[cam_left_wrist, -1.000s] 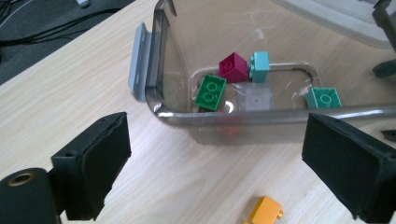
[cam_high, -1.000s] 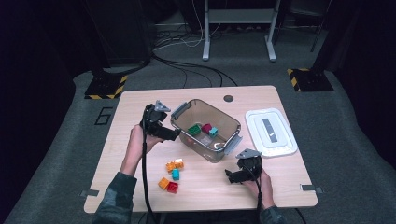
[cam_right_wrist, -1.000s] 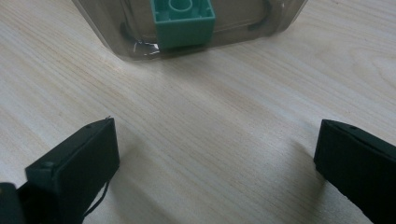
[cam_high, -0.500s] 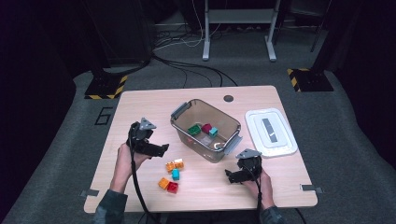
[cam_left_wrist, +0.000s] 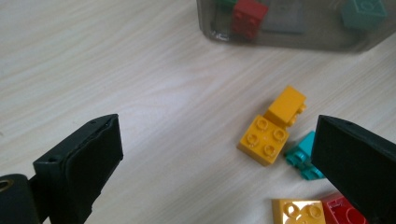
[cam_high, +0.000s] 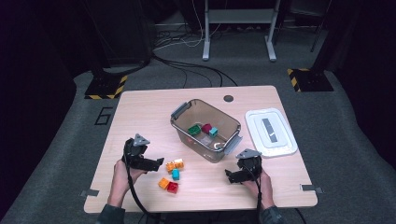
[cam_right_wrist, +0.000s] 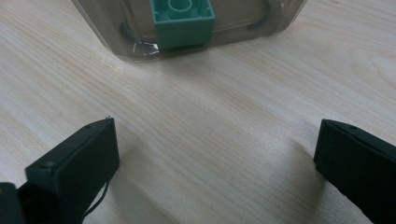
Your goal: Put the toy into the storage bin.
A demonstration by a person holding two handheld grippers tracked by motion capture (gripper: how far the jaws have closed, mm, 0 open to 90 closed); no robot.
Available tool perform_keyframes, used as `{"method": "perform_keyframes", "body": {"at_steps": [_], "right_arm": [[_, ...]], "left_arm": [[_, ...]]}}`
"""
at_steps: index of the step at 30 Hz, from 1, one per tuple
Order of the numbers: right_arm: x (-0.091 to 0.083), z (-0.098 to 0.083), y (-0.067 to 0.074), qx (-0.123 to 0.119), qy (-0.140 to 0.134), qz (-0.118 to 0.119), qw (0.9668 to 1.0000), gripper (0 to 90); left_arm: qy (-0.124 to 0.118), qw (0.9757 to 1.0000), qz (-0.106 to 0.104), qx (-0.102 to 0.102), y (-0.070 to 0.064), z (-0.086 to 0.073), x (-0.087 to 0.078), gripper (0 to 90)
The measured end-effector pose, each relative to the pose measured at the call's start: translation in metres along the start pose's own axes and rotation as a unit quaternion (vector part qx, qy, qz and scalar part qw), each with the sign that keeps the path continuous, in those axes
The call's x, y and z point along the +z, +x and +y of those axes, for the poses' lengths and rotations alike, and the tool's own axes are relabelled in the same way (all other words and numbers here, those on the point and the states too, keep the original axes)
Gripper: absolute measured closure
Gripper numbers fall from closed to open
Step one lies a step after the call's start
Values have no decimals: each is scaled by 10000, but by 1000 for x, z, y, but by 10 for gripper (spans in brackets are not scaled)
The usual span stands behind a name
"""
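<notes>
Yellow brick [cam_left_wrist: 266, 139] sits right of centre, left gripper [cam_left_wrist: 217, 154] jaws just widened, nothing between. Teal brick [cam_left_wrist: 303, 154] touching it could get nudged or pinched along. Right gripper [cam_right_wrist: 215, 163] jaws spread, empty.

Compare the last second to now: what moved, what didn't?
The left gripper came back from the rim of the bin toward the person and down to the loose blocks on the table. Its jaws have just been opening and stand wide, nothing between them. The right gripper, bin, lid and blocks stayed put.
</notes>
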State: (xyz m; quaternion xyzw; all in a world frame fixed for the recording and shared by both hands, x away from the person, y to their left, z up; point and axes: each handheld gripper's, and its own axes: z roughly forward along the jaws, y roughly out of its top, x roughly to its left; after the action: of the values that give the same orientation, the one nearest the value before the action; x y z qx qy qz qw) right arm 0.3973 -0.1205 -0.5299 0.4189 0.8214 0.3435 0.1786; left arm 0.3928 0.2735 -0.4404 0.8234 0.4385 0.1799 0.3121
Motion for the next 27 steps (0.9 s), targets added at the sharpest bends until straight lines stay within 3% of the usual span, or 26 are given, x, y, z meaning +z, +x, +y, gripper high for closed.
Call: {"method": "perform_keyframes", "body": {"at_steps": [1,9,14,27], "right_arm": [[0,0,1,87,27,0,10000,0],[0,0,1,84,26,-3,10000,0],[0,0,1,39,27,-1,10000,0],[0,0,1,93,25,-3,10000,0]], "left_arm": [[61,10000,-17,17,-1,-3,1,21],[170,9998,-120,29,-6,-24,8,22],[216,9996,-170,-85,-7,-37,13,17],[426,9987,-267,-103,-18,-51,29,8]]}}
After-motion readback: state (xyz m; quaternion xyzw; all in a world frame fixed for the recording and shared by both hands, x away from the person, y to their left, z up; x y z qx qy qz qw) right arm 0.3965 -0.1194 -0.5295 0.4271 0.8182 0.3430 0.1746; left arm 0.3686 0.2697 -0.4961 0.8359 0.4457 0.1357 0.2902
